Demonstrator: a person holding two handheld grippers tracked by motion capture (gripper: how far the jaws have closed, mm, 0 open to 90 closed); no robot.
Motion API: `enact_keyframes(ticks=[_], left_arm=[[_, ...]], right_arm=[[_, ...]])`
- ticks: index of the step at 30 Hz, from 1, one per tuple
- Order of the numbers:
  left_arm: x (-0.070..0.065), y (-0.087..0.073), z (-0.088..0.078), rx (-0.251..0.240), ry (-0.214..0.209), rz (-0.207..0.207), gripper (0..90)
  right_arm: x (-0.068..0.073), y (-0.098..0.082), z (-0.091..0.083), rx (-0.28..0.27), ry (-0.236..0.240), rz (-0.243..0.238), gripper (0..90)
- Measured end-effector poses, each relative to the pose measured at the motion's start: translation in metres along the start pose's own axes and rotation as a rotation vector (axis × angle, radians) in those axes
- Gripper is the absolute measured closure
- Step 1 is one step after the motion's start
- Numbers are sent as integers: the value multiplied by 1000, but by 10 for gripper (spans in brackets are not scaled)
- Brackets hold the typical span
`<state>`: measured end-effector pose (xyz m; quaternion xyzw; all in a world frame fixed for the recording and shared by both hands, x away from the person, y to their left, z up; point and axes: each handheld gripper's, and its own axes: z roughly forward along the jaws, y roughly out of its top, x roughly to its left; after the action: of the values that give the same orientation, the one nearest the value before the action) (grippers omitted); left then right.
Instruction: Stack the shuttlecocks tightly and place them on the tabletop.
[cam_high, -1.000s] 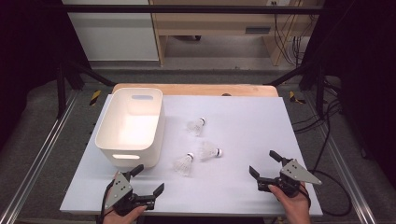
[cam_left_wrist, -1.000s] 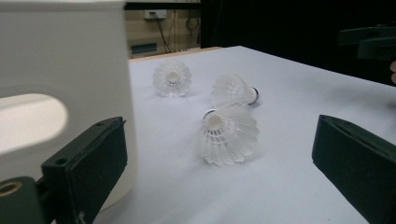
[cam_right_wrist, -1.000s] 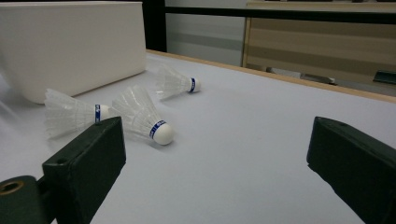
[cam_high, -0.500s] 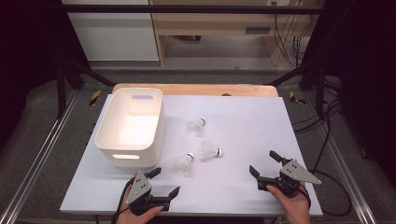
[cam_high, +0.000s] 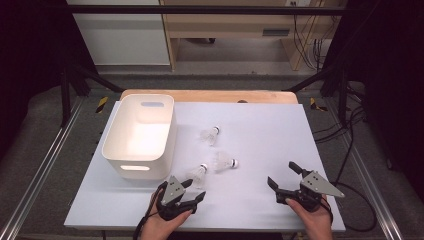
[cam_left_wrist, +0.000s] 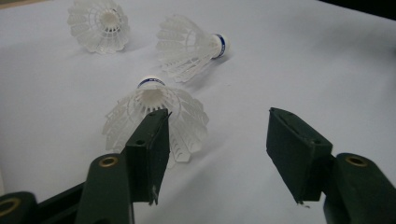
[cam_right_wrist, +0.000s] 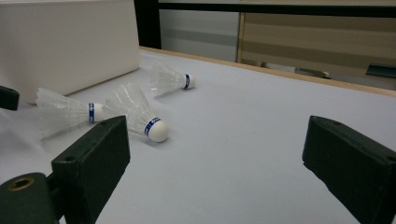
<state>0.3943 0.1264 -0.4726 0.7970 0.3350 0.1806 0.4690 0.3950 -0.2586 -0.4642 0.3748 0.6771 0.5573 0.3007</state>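
Note:
Three white shuttlecocks lie on the white table (cam_high: 280, 130). The nearest shuttlecock (cam_high: 198, 175) (cam_left_wrist: 187, 116) (cam_right_wrist: 65, 112) lies just past my left gripper (cam_high: 196, 190) (cam_left_wrist: 219, 119). Its feathers sit behind the left-hand jaw, not between the two. The jaws have just been closing, stand half apart and hold nothing. The middle shuttlecock (cam_high: 224, 162) (cam_left_wrist: 189, 49) (cam_right_wrist: 135, 112) and the far shuttlecock (cam_high: 210, 134) (cam_left_wrist: 99, 23) (cam_right_wrist: 170, 79) lie beyond. My right gripper (cam_high: 281, 173) (cam_right_wrist: 215, 135) rests wide open at the front right, empty.
A white plastic bin (cam_high: 170, 131) (cam_right_wrist: 65, 42) stands at the table's left, close to the nearest shuttlecock. A wooden board edges the table's far side. Bare tabletop lies between the two grippers and to the right of the shuttlecocks.
My left gripper has moved right and forward up to the nearest shuttlecock, and its jaws have narrowed. The right gripper and the shuttlecocks have stayed put.

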Motion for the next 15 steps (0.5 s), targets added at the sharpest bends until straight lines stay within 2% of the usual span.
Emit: enact_keyframes(ticks=[3, 8, 12, 13, 15], left_arm=[[2, 4, 11, 40, 8, -21, 440], [4, 8, 24, 73, 31, -32, 496], [6, 10, 30, 76, 41, -58, 582], [7, 10, 31, 79, 43, -56, 582], [6, 10, 32, 76, 42, -56, 643]], right_arm=[[-1, 0, 0, -3, -1, 0, 80], [-1, 0, 0, -5, 1, 1, 80], [1, 1, -1, -4, 6, -7, 80], [1, 1, -1, -4, 6, -7, 80], [1, 1, 0, -3, 8, -11, 80]])
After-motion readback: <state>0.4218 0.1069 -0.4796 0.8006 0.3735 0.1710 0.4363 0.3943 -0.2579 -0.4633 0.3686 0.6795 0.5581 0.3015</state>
